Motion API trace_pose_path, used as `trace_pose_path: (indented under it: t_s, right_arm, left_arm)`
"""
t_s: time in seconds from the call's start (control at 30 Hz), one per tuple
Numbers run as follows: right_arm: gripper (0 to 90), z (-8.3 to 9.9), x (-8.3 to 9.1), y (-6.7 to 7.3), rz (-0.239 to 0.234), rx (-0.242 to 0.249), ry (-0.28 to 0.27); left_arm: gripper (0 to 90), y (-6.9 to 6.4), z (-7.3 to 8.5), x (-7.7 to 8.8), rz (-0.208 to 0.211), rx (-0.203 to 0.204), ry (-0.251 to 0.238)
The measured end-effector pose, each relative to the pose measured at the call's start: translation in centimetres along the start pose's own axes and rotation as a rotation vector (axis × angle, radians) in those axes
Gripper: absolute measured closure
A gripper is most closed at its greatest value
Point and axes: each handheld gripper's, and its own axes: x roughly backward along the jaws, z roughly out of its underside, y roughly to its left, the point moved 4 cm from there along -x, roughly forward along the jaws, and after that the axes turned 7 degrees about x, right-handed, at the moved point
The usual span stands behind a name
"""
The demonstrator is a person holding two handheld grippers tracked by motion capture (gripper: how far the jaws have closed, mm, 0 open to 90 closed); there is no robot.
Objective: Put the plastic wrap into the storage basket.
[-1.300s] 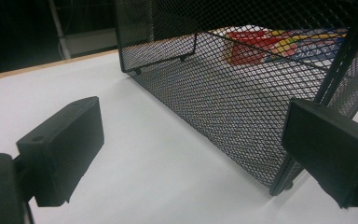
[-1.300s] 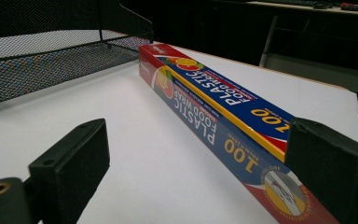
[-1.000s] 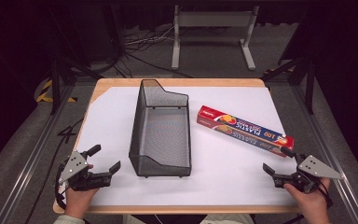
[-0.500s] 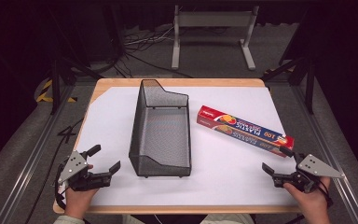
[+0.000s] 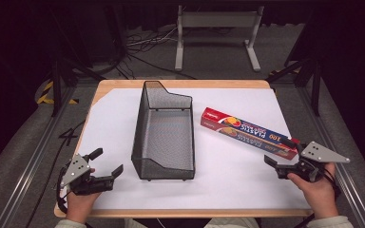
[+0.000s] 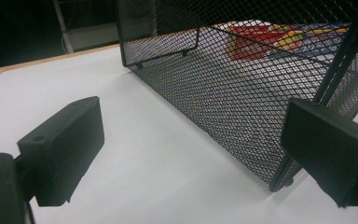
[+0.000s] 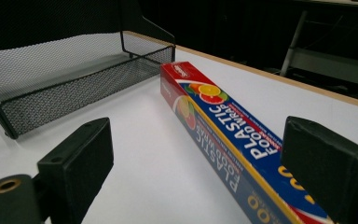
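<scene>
My right claw (image 5: 279,164): spread, jaws just narrowed slightly, nothing pinched, beside plastic wrap box (image 5: 248,132).
My left claw (image 5: 108,163): spread, near mesh tray (image 5: 164,137).

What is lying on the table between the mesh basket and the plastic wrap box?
Nothing lies there. In the high view, only bare white table separates the mesh basket from the plastic wrap box; the right gripper view shows the same bare stretch.

Black two-jaw tools (image 5: 103,167) w/ grey triangular top plates, black cables (pale sleeve cuffs).
</scene>
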Motion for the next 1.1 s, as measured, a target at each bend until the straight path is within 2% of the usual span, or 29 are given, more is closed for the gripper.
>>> trace_pose_path:
  t_s: [0.07,0.37,0.43,0.57,0.63,0.87,1.1]
  right_arm:
    - [9.9,-1.1,-0.1,-0.7,-0.016,0.003,0.009]
    - [9.8,-2.7,0.0,-2.5,-0.016,0.002,0.032]
    - [10.1,-3.3,-0.3,-2.8,-0.028,0.017,0.023]
    - [10.0,-3.8,-1.4,-3.2,-0.04,0.041,0.07]
    - [10.0,-4.4,-2.3,-3.4,-0.07,0.057,0.123]
    - [11.0,-5.5,-4.5,-4.3,-0.092,0.065,0.187]
    - [19.2,-5.9,-6.6,-5.2,-0.136,0.107,0.287]
  left_arm:
    - [7.1,-0.1,0.1,-0.1,0.003,0.007,0.004]
    - [7.3,-0.1,0.1,-0.3,0.005,0.005,0.012]
    - [7.3,-0.1,0.1,-0.2,0.006,0.002,0.013]
    - [7.4,-0.2,0.1,-0.3,0.011,0.002,0.017]
    - [7.4,-0.2,0.1,-0.3,0.011,-0.005,0.023]
    - [7.4,-0.1,0.1,-0.2,0.013,-0.005,0.02]
    - [7.7,-0.1,0.1,-0.2,0.009,-0.004,0.018]
